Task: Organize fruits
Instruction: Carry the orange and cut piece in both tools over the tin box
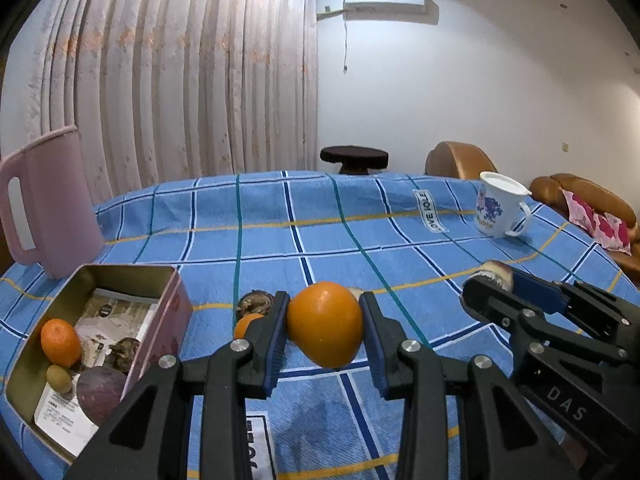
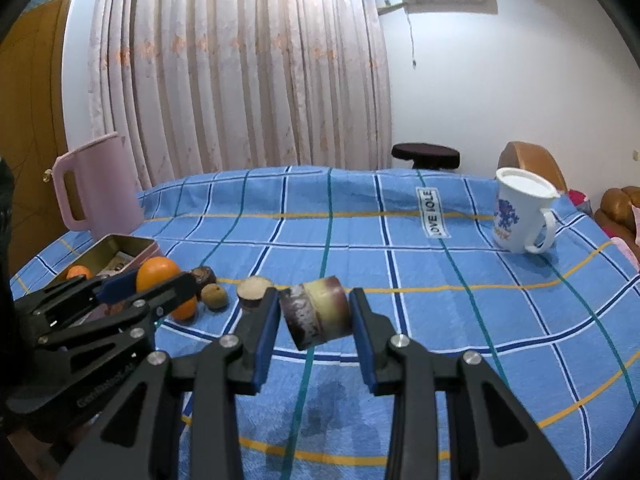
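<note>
My left gripper (image 1: 324, 320) is shut on a large orange (image 1: 325, 324) and holds it above the blue checked cloth. It also shows in the right wrist view (image 2: 157, 273). My right gripper (image 2: 314, 314) is shut on a short sugarcane piece (image 2: 316, 312), lifted off the cloth; it shows at the right of the left wrist view (image 1: 496, 274). A pink tin box (image 1: 160, 320) at the left holds a small orange (image 1: 60, 342), a kiwi-like fruit (image 1: 59, 378), a purple fruit (image 1: 102, 394) and a brown fruit (image 1: 124, 354).
On the cloth lie a small orange (image 2: 185, 308), a brown round fruit (image 2: 215, 295), a dark fruit (image 2: 204, 276) and another cane piece (image 2: 253, 290). A pink jug (image 1: 52, 204) stands at the back left, a white mug (image 1: 500, 210) at the back right.
</note>
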Tool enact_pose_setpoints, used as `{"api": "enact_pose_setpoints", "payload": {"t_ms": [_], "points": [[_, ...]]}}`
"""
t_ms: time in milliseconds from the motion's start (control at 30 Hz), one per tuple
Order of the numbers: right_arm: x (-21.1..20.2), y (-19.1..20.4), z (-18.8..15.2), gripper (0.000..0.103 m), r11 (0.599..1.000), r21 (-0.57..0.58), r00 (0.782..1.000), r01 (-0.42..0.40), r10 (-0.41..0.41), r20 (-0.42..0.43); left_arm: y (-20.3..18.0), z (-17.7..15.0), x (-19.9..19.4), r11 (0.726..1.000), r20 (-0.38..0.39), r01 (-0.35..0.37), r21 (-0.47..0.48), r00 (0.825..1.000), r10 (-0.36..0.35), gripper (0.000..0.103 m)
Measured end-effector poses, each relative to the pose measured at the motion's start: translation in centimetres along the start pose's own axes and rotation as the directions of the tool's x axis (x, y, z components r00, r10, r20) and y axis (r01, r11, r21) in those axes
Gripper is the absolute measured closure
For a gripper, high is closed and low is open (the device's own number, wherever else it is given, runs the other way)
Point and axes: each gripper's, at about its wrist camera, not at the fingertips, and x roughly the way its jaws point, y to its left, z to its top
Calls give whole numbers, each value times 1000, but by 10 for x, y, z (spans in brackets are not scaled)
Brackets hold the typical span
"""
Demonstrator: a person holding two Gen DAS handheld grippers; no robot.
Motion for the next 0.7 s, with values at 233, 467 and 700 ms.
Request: {"api": "enact_pose_setpoints", "payload": {"t_ms": [233,467,700], "points": [[1,9,1,65,1000,-11,1000,-26,26,-6,7,-3,-13,1000,30,-15,-9,999,16,66],[14,33,4,65,996,-43,997,-72,71,-29,29,-6,-20,998,25,-45,-33,999,45,66],[22,68,27,65,985,-84,989,-149,147,-29,78,3,-40,987,47,-130,-90,990,134,66]]}}
